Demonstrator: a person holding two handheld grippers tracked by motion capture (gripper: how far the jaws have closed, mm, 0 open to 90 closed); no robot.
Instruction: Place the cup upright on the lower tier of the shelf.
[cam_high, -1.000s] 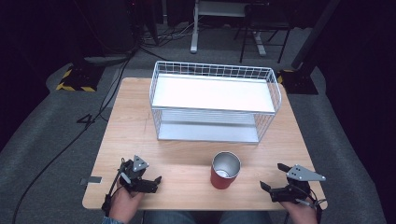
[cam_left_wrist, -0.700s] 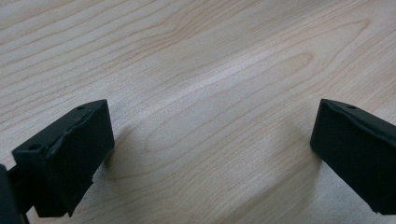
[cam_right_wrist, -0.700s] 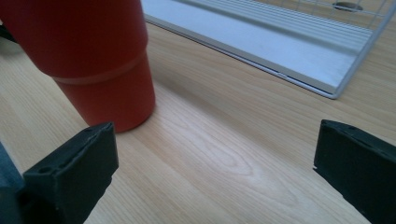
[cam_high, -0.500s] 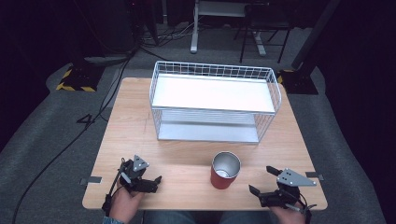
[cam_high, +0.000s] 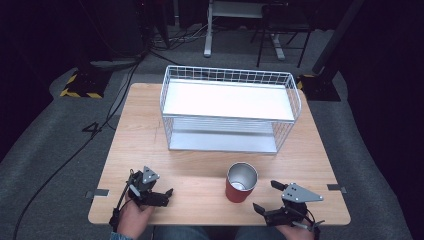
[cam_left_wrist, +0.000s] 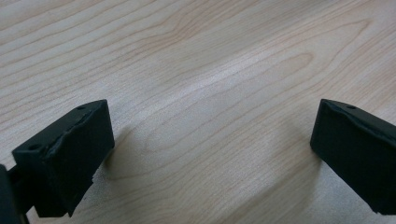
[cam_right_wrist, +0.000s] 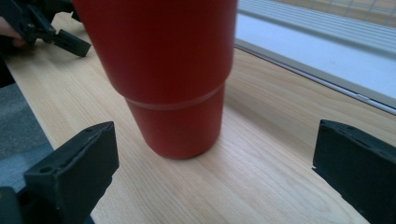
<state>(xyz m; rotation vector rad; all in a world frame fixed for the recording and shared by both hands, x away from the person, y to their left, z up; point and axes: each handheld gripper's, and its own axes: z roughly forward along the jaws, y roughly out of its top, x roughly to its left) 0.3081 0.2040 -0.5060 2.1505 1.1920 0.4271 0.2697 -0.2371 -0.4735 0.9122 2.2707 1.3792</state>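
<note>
A red cup (cam_high: 241, 182) with a silver inside stands upright on the wooden table (cam_high: 145, 130), near its front edge. My right gripper (cam_high: 266, 197) is open just to the right of the cup and points at it; the cup (cam_right_wrist: 168, 74) rises close ahead between its wide-apart jaws, apart from both. My left gripper (cam_high: 163, 195) rests at the front left of the table, open, with bare wood (cam_left_wrist: 210, 121) between its jaws. That left gripper (cam_right_wrist: 44, 28) also appears far off behind the cup.
A white wire rack (cam_high: 230, 107) with two shelves stands at the middle back of the table; its lower shelf (cam_right_wrist: 327, 56) lies behind the cup. Beyond the table are grey floor, cables and chair legs.
My right gripper has moved left along the front edge toward the red cup. The left gripper and the cup have stayed put.
</note>
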